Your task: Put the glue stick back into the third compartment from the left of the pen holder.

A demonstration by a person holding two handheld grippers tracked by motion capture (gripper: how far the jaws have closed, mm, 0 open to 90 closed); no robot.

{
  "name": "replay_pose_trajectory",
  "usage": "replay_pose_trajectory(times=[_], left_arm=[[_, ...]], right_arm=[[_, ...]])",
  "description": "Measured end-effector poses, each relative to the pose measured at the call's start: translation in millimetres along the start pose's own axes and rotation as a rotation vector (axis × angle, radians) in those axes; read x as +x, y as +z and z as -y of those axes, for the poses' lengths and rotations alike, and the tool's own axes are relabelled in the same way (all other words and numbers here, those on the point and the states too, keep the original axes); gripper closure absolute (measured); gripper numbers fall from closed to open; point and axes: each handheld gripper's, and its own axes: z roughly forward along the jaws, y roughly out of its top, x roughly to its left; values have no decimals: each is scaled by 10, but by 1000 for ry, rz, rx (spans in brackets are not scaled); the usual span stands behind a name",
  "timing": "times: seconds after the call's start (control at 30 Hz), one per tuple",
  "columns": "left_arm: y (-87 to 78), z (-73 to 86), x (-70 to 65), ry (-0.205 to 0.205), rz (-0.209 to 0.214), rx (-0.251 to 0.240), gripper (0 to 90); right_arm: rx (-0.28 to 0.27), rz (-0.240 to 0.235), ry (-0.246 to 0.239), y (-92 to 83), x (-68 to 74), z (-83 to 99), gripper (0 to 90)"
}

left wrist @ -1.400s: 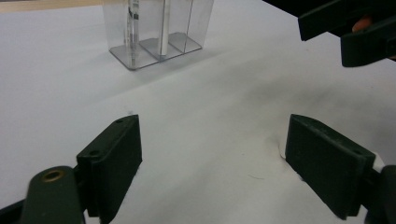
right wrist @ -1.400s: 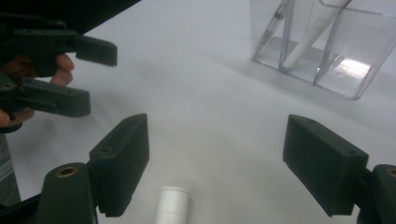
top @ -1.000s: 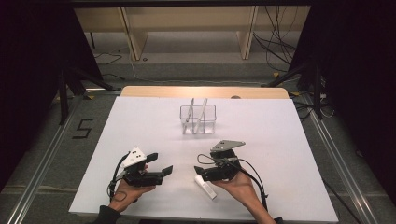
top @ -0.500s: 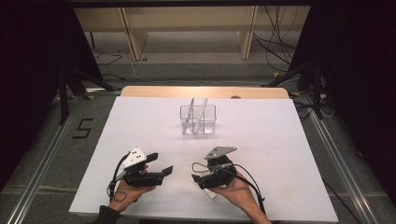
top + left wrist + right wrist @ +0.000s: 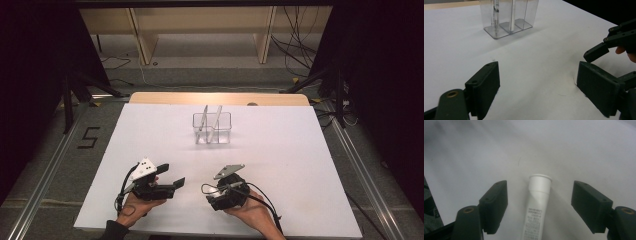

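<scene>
Right tongs lowered, closing, seemingly untouched white tube between; left tongs released, level.

Clear plastic divided holder on my white desk, far middle, two thin pale sticks leaning inside. Black floor marking "5" left. Pale wooden shelving beyond.

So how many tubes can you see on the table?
3. Two stand leaning in the clear rack: one tube on its left, another beside it. The third tube lies flat between the right gripper's open jaws. Others may be hidden.
</scene>
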Motion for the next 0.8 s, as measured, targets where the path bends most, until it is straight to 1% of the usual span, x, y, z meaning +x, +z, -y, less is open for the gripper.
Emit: replay_pose_trajectory(times=[0.23, 0.27, 0.43, 0.5, 0.73, 0.8], left_arm=[[4, 1, -1, 2, 1, 3, 181], [4, 1, -2, 3, 1, 4, 181], [7, 3, -4, 3, 1, 4, 181], [9, 3, -6, 2, 1, 5, 181], [18, 7, -13, 2, 1, 5, 181], [17, 7, -14, 2, 1, 5, 181]], right_arm=[[28, 11, 2, 18, 29, 37, 381], [33, 11, -6, 25, 29, 45, 390], [49, 14, -10, 61, 49, 70, 439], [55, 23, -20, 72, 60, 73, 452], [68, 35, -31, 83, 77, 76, 519], [77, 40, -27, 88, 91, 76, 532]])
